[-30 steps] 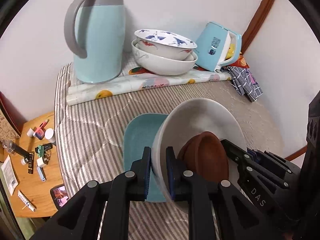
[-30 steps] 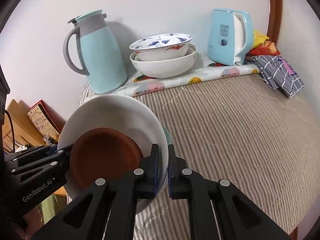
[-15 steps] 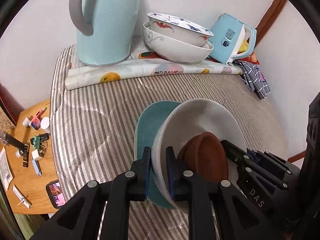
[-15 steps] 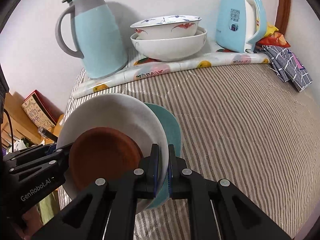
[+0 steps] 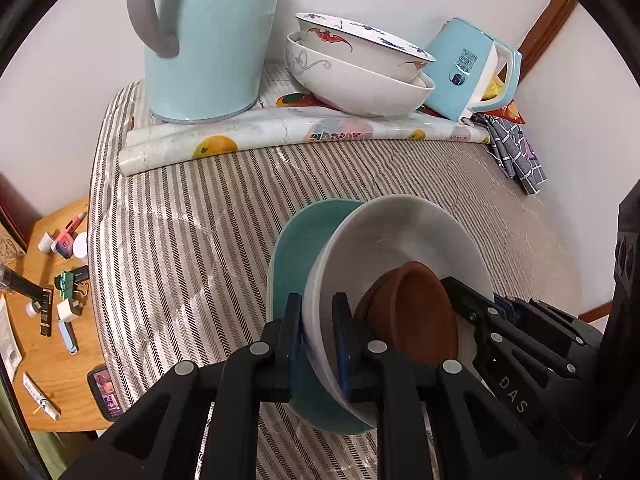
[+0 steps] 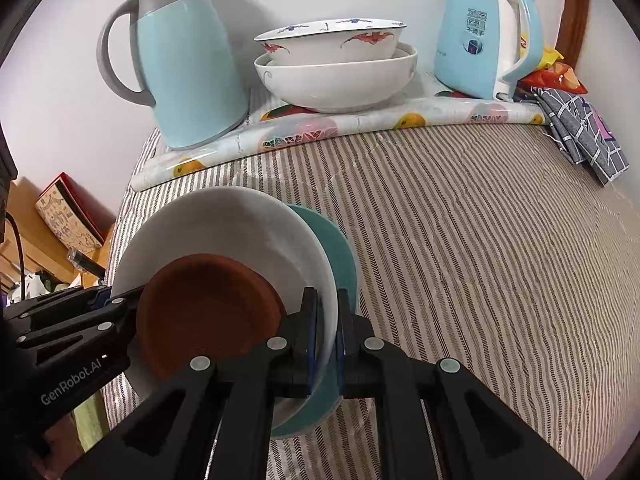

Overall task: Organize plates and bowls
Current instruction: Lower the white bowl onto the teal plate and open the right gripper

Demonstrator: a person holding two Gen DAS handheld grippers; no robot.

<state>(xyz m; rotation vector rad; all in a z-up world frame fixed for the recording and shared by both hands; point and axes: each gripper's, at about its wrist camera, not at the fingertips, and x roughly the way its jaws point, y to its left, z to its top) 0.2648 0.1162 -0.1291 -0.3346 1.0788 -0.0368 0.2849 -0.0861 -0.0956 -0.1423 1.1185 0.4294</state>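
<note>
— Where was the stack?
— Above the striped counter (image 6: 460,240): brown dish (image 6: 208,312) in white plate (image 6: 224,224), teal plate (image 6: 340,248) beneath.
— Grip?
— Left hand-held gripper (image 5: 317,344) and right hand-held gripper (image 6: 325,336) each pinched opposite rims.

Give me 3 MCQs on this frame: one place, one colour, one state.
1. Where is the stacked bowl pair?
A. between jug and kettle
B. on the side table
C. on the floor

2. What colour is the plate under the white bowl?
A. yellow
B. teal
C. black

3. What is the left gripper doing?
A. hanging open
B. clamped on the white bowl's rim
C. holding the kettle

1 A: the bowls sit between the jug and the kettle.
2 B: a teal edge shows past the bowl.
3 B: its fingers pinch the rim from both sides.
</note>
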